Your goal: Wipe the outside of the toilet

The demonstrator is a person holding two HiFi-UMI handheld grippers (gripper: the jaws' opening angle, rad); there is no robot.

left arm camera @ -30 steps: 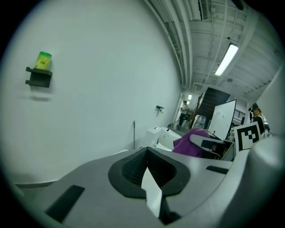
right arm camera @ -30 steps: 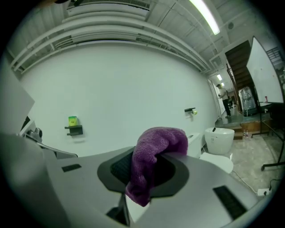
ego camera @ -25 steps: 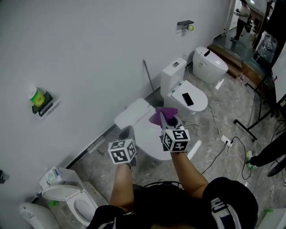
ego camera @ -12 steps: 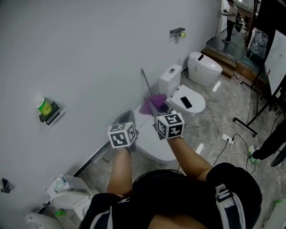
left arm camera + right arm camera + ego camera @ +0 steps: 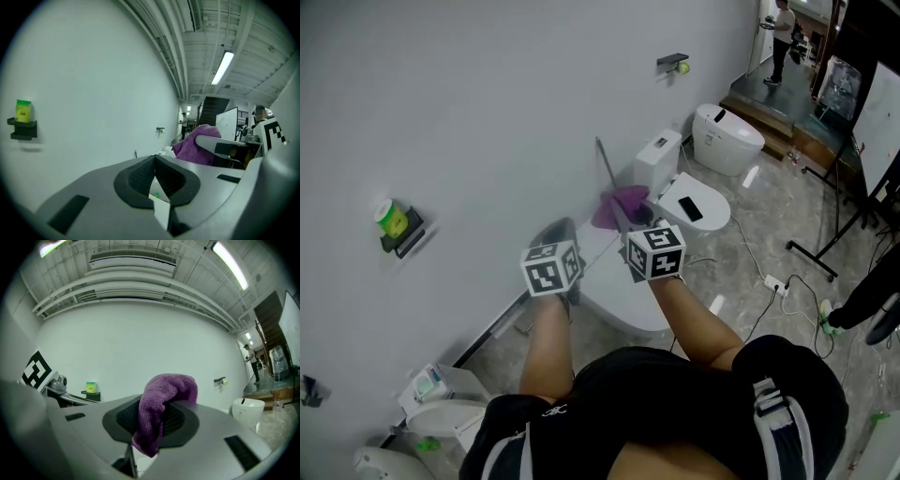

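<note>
Your right gripper point(image 5: 157, 420) pinches a bunched, fuzzy purple microfibre cloth point(image 5: 164, 394) that droops over its pads. Your left gripper point(image 5: 155, 164), just beside it, is closed on nothing. The glossy white ceramic toilet point(image 5: 623, 305) sits directly below both.

Fuzzy purple cloth point(image 5: 159, 408); glossy smooth white ceramic toilet point(image 5: 623, 300); polished stone floor point(image 5: 769, 234)

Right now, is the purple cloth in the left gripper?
No, the purple cloth is pinched between the jaws of the right gripper.
</note>
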